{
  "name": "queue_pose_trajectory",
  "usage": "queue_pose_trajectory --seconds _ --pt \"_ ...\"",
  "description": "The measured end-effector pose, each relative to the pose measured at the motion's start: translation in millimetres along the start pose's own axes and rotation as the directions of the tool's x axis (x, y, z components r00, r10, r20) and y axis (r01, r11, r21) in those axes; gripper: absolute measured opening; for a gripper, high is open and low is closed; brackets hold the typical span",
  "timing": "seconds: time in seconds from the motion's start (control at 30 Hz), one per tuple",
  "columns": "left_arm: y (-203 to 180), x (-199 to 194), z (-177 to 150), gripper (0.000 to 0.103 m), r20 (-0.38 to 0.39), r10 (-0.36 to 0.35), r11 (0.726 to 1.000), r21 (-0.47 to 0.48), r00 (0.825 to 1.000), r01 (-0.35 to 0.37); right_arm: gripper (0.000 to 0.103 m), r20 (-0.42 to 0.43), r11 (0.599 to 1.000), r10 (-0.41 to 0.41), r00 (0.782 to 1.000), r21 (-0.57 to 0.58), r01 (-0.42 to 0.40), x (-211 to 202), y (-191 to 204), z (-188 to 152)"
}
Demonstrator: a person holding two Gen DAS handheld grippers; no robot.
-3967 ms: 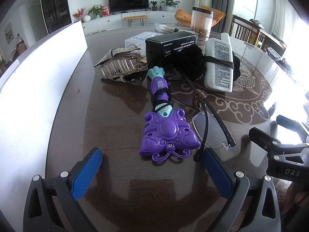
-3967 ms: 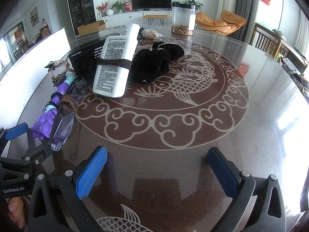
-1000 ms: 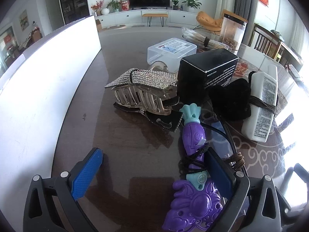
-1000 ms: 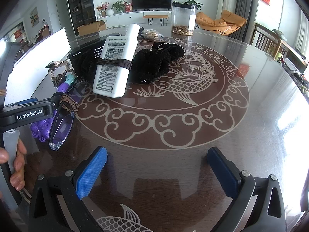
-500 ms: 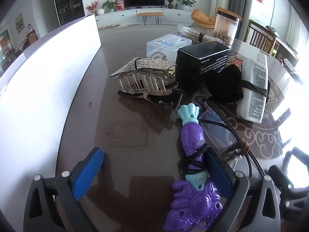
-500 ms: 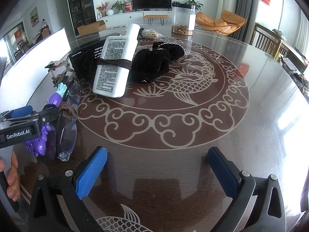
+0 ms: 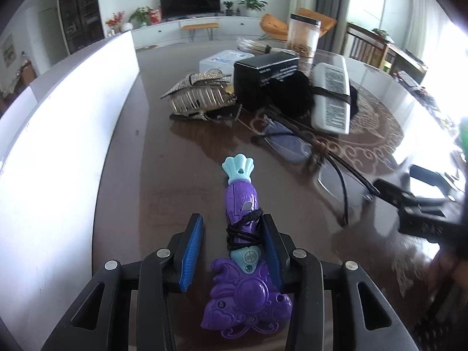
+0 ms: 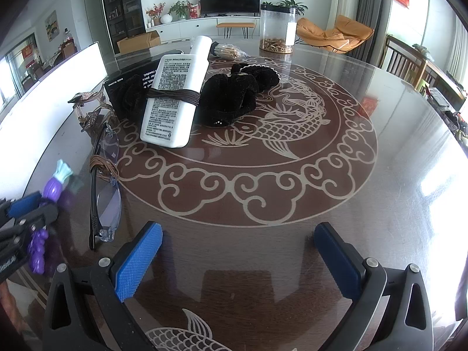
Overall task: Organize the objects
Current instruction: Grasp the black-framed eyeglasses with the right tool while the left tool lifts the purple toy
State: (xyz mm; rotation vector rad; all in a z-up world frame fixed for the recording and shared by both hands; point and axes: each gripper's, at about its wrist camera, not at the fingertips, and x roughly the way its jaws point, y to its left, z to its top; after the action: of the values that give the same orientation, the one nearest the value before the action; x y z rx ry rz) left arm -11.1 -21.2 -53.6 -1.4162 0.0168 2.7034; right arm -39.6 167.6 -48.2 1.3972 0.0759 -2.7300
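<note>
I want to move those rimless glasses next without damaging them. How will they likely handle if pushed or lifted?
The glasses look thin and light, so they would likely slide easily on the glossy table. Their slim black temples and rimless lenses suggest they could flex or chip under a hard squeeze. The brown cord wound around them may snag.

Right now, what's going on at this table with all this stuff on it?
A person is tidying a dark patterned table with two handheld tools. The left tool has its blue pads around the purple and teal toy wand wrapped in a black cord; the right pad touches it, the left one shows a gap, so no firm grip yet. The right tool hangs open over bare table. The rimless glasses, white bottle and black scrunchies lie untouched.
</note>
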Motion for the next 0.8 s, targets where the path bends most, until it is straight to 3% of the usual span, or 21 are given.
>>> queue_pose_trajectory --seconds 0.07,0.17,0.27,0.33,0.37,0.4,0.43,0.5,0.6,0.67,0.73,0.8 --pt "3 -2 0 0.045 -0.016 -0.027 1.0 -0.003 0.999 0.027 0.103 0.0 1.0 0.0 1.0 0.0 0.0 0 0 0" --pt "1 2 2 0.078 -0.065 -0.018 1.0 -0.003 0.998 0.018 0.103 0.0 1.0 0.0 1.0 0.0 0.0 0 0 0" --pt "-7 5 0 0.082 -0.076 0.029 0.999 0.045 0.997 -0.025 0.103 0.0 1.0 0.0 1.0 0.0 0.0 0 0 0" --pt "-11 1 -2 0.072 -0.06 0.02 0.998 0.066 0.998 -0.016 0.103 0.0 1.0 0.0 1.0 0.0 0.0 0 0 0" --pt "-14 -1 -3 0.05 -0.047 0.008 0.997 0.077 0.999 -0.004 0.103 0.0 1.0 0.0 1.0 0.0 0.0 0 0 0" --pt "-18 -3 -4 0.04 -0.03 0.007 0.995 0.104 1.0 -0.003 0.103 0.0 1.0 0.0 1.0 0.0 0.0 0 0 0" --pt "-22 -4 -6 0.038 -0.022 0.022 0.991 0.133 1.0 -0.018 0.103 0.0 1.0 0.0 1.0 0.0 0.0 0 0 0" --pt "-23 -6 -8 0.018 -0.01 0.026 0.99 0.138 1.0 -0.025 0.103 0.0 1.0 0.0 1.0 -0.001 0.0 0 0 0" --pt "-12 -10 -11 0.018 -0.017 -0.029 0.997 0.067 0.999 0.03 0.103 -0.001 1.0 0.012 1.0 0.0 -0.012 -1 -2 0" --pt "-7 -15 -16 0.018 -0.002 -0.045 0.998 0.05 0.999 0.045 0.101 -0.06 0.999 0.043 0.997 0.006 -0.042 -3 -3 5" --pt "-4 -24 -22 0.017 0.038 -0.065 0.997 0.052 0.997 0.063 0.092 -0.119 0.99 0.134 0.984 0.052 -0.129 -9 -2 15" --pt "-1 -32 -27 0.017 0.076 -0.1 0.994 0.044 0.992 0.097 0.091 -0.136 0.976 0.216 0.967 0.025 -0.214 -22 13 32"
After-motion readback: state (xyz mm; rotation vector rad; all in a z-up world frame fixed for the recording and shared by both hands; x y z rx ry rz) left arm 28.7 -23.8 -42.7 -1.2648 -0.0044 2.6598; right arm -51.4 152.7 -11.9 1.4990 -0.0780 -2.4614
